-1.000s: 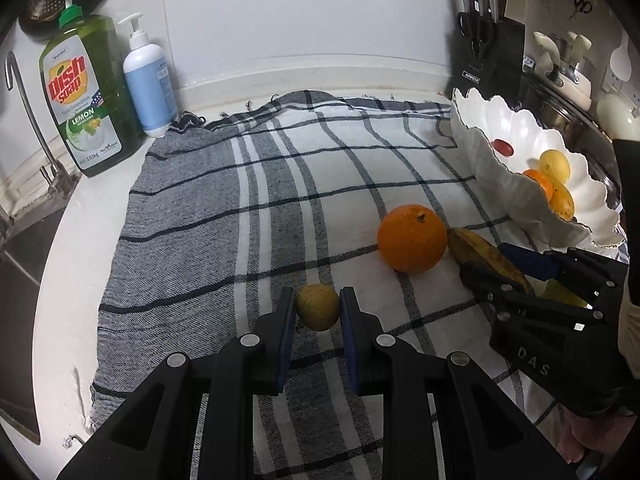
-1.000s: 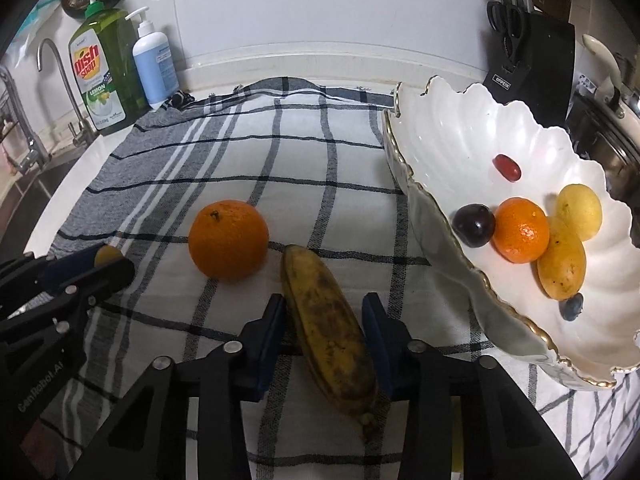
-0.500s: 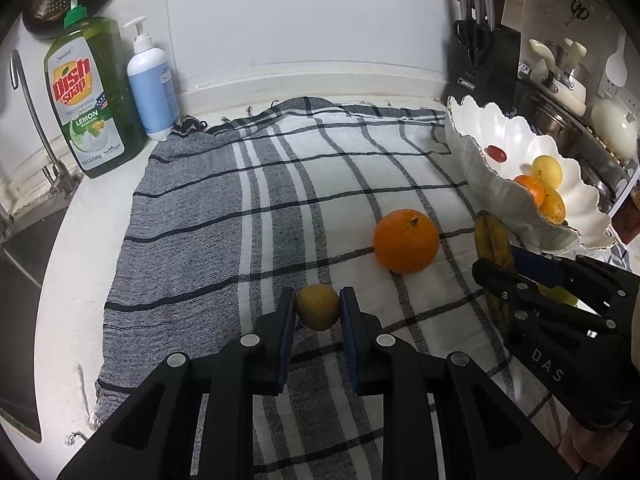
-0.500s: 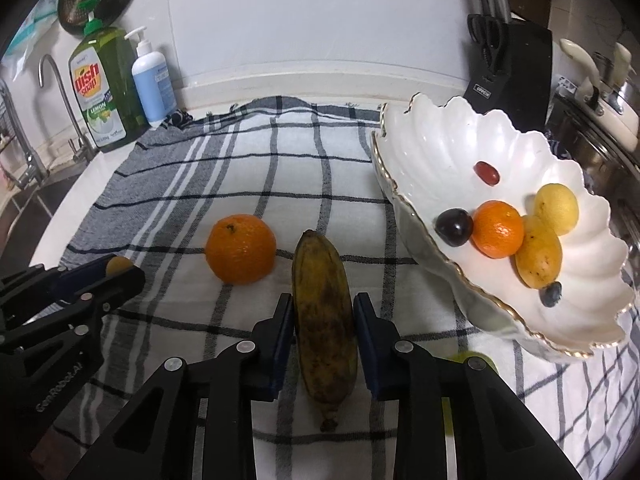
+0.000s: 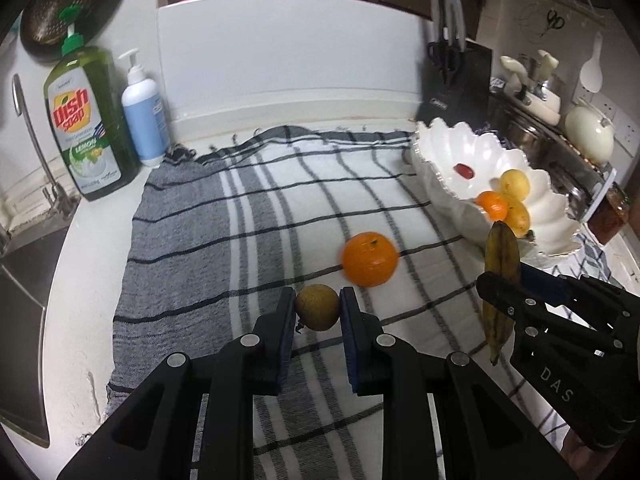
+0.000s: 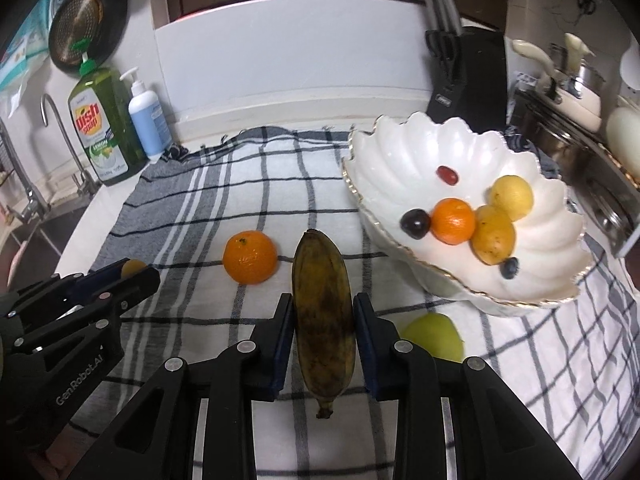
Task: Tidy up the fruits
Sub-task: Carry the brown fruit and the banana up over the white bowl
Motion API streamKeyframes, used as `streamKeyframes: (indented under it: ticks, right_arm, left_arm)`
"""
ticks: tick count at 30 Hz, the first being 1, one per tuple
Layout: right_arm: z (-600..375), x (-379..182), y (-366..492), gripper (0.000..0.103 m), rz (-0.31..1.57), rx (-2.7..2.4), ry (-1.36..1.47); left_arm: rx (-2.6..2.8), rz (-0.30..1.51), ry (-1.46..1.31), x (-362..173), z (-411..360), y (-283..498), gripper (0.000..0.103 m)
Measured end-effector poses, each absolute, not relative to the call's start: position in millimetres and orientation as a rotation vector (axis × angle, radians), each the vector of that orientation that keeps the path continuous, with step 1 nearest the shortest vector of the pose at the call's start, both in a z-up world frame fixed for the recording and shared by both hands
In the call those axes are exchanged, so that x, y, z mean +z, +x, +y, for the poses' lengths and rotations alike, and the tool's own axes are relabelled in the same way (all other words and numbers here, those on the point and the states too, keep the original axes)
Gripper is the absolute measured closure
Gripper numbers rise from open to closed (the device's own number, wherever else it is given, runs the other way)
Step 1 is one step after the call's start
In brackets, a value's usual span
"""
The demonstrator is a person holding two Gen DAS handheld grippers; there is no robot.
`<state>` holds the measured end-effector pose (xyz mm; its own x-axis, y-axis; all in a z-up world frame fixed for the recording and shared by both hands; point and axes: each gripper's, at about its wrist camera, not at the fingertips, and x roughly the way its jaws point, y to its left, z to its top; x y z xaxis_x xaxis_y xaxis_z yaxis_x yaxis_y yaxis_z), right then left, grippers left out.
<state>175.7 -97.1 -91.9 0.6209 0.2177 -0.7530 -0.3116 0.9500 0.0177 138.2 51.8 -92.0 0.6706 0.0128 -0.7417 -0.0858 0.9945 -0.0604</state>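
My left gripper (image 5: 318,306) is shut on a small yellow-brown fruit (image 5: 317,307) and holds it above the checked cloth (image 5: 248,208). My right gripper (image 6: 322,320) is shut on a browned banana (image 6: 323,312) and holds it lifted; the banana also shows in the left wrist view (image 5: 500,280). An orange (image 5: 370,259) lies on the cloth between the grippers and also shows in the right wrist view (image 6: 250,257). A white scalloped bowl (image 6: 400,160) at the right holds several fruits. A green fruit (image 6: 434,336) lies on the cloth below the bowl's front rim.
A dish soap bottle (image 5: 86,128) and a blue pump bottle (image 5: 144,120) stand at the back left by the sink tap (image 5: 36,148). A black knife block (image 5: 456,88) stands behind the bowl. Pots and utensils (image 6: 576,92) crowd the far right.
Both grippers have risen and pulled back. The right gripper has closed on the banana and lifted it off the cloth. The left gripper still holds the small fruit.
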Motion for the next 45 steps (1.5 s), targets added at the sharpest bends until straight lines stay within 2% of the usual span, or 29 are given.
streamKeyframes:
  ticks: [15,28,45]
  right_arm:
    - [-155,-41,158,0.072,0.758,0.157,-0.026]
    - [-198,-20,181,0.072,0.713,0.052,0.038]
    - [-227,-47,239,0.072,0.733,-0.032,0.086]
  left_arm:
    - [-0.131,0.753,-0.011,-43,-6,154,0.08]
    - [-0.258,0.715,0.042,-21,-50,198,0.08]
    - [-0.276,0.75,0.074,-52,-78,276,0.08]
